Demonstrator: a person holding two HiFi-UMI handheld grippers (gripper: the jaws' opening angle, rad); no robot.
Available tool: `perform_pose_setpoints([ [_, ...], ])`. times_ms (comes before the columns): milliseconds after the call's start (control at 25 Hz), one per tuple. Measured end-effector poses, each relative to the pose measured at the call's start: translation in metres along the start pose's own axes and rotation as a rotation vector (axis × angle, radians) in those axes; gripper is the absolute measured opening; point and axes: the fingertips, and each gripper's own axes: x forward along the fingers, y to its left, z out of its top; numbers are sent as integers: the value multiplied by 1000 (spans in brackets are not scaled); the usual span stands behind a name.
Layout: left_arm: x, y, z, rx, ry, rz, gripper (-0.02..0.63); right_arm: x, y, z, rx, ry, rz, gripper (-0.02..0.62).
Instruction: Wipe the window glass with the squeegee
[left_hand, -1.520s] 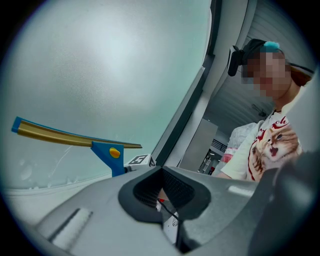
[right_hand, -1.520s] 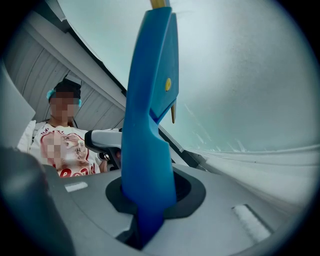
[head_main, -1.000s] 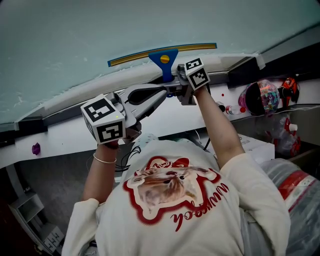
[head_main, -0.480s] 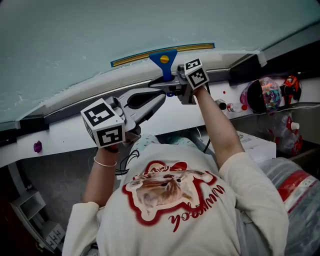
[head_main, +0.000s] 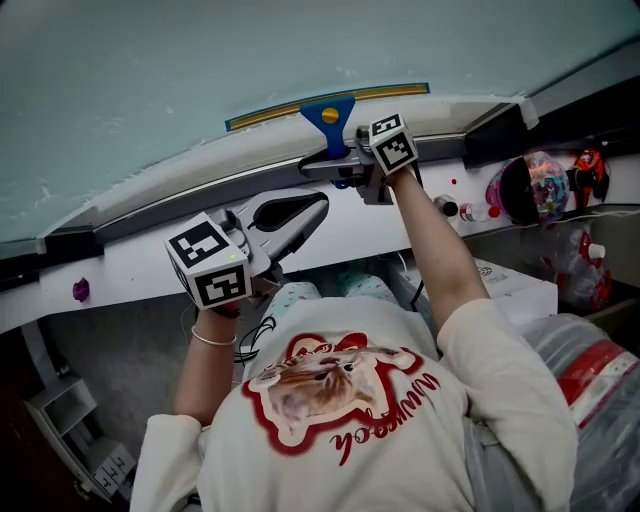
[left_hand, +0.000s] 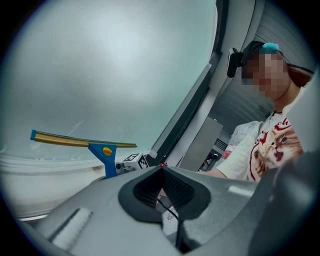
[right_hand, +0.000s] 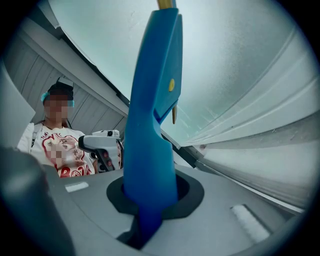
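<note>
The squeegee (head_main: 328, 108) has a blue handle and a thin yellow blade, and the blade lies against the window glass (head_main: 200, 60) just above the bottom frame. My right gripper (head_main: 338, 163) is shut on the handle from below. In the right gripper view the blue handle (right_hand: 150, 120) rises from between the jaws of my right gripper (right_hand: 149, 202) toward the glass (right_hand: 225, 60). My left gripper (head_main: 316, 204) hangs lower left, shut and empty, off the glass. The left gripper view shows the squeegee (left_hand: 82, 142) ahead of my left gripper (left_hand: 162, 192).
A white sill (head_main: 130, 255) and a dark frame strip (head_main: 180, 200) run under the glass. Colourful items (head_main: 545, 185) and a plastic bag (head_main: 590, 380) sit at the right, a white box (head_main: 520, 290) beside my arm. A small purple thing (head_main: 80, 290) sticks to the sill at left.
My left gripper has dropped a little lower, away from the sill. The right gripper and squeegee have stayed almost in place at the bottom of the glass.
</note>
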Motion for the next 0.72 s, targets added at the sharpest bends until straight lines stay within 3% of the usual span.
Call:
perform_pose_setpoints([
  [440, -19, 12, -17, -55, -9, 70, 1, 0, -19, -19, 52, 1, -18, 64],
  [720, -23, 16, -33, -92, 1, 73, 1, 1, -24, -23, 46, -10, -2, 67],
])
